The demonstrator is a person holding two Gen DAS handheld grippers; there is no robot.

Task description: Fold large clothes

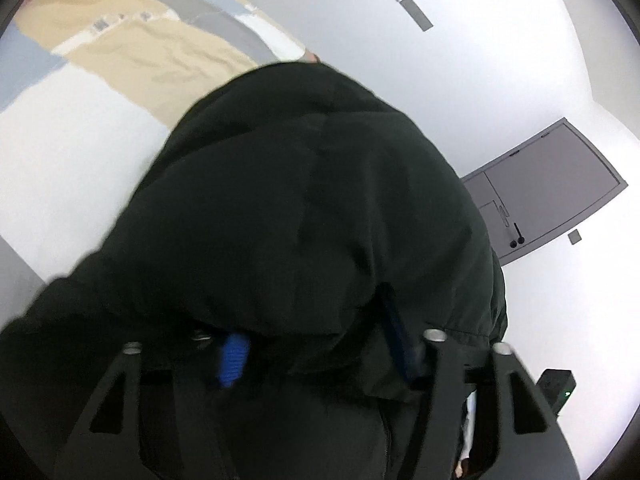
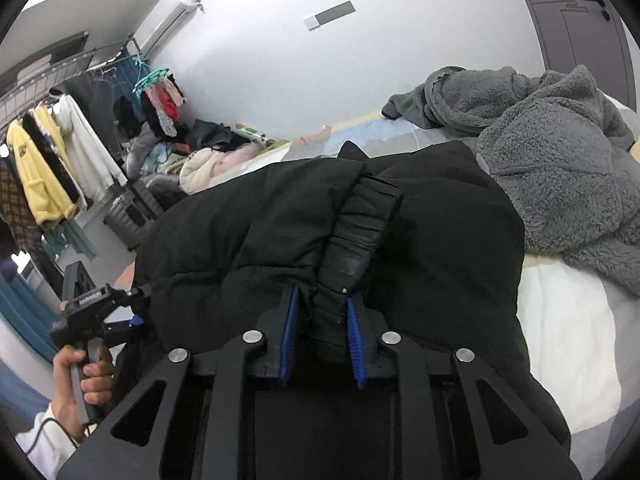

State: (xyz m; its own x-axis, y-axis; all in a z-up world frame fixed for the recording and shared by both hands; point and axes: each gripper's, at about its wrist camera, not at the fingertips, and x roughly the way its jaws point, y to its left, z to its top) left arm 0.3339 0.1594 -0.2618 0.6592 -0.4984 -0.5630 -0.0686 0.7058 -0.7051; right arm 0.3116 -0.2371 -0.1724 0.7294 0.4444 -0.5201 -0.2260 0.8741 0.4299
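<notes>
1. Closest in the right wrist view, the right gripper (image 2: 322,332) is clamped on the black puffer jacket (image 2: 248,232): a bunched fold with the ribbed elastic cuff (image 2: 360,220) sits pinched between its blue pads (image 2: 289,332).
2. Just beyond, the jacket's bulk is heaped in front of the gripper over the edge of the bed (image 2: 568,344), covering much of the white sheet.
3. At lower left of that view, the person's left hand (image 2: 86,376) grips the handle of the left gripper (image 2: 138,320), whose tip is tucked under the jacket's edge.
4. In the left wrist view, the left gripper (image 1: 320,354) is draped by the jacket (image 1: 300,208); one blue pad (image 1: 232,360) shows and the other is shadowed under cloth, so I cannot tell whether it grips the fabric.
5. Farther back on the bed lies a grey fleece garment (image 2: 540,152), touching the jacket's right side.
6. Farthest, a clothes rack (image 2: 60,136) with hanging garments stands by the wall, and a grey door (image 1: 552,188) shows behind.
</notes>
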